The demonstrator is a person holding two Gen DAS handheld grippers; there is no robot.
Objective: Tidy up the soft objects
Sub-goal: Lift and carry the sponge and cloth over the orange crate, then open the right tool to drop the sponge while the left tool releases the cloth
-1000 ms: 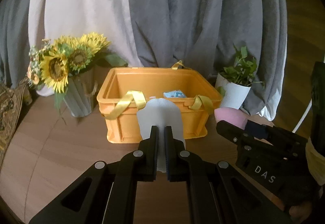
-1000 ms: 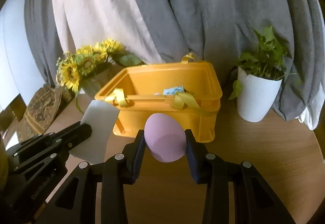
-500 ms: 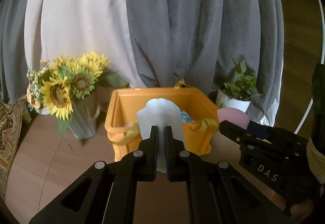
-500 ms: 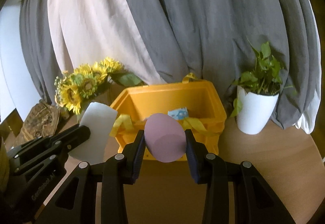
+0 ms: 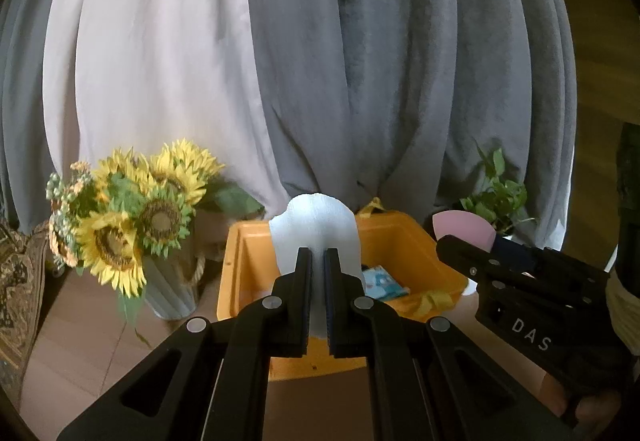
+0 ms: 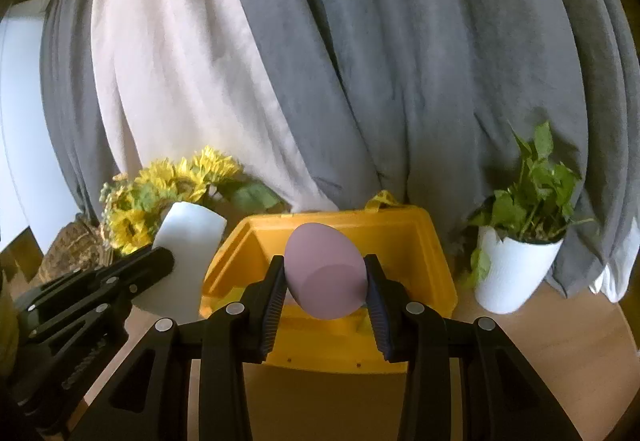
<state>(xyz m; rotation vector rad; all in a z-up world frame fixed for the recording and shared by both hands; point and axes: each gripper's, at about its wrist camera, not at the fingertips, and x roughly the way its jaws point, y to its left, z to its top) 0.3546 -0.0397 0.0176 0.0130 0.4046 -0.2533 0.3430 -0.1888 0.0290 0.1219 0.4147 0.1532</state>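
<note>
My left gripper (image 5: 316, 261) is shut on a flat white sponge (image 5: 314, 227), held upright over the near wall of the yellow crate (image 5: 404, 241). My right gripper (image 6: 325, 273) is shut on a pink egg-shaped sponge (image 6: 325, 273), held above the crate (image 6: 432, 265) at its front. In the left wrist view the pink sponge (image 5: 464, 227) pokes out of the right gripper on the right. In the right wrist view the white sponge (image 6: 186, 253) shows at the left in the left gripper. A blue-and-white packet (image 5: 382, 283) lies inside the crate.
A vase of sunflowers (image 5: 132, 225) stands left of the crate. A white pot with a green plant (image 6: 516, 273) stands to its right. Grey and white curtains (image 5: 320, 61) hang behind. Yellow ribbon handles (image 5: 434, 299) drape over the crate rim. The wooden tabletop (image 6: 560, 361) runs in front.
Both grippers rose and moved toward the crate with their sponges. The crate now sits lower and nearer in both views, and both sponges stand over it.
</note>
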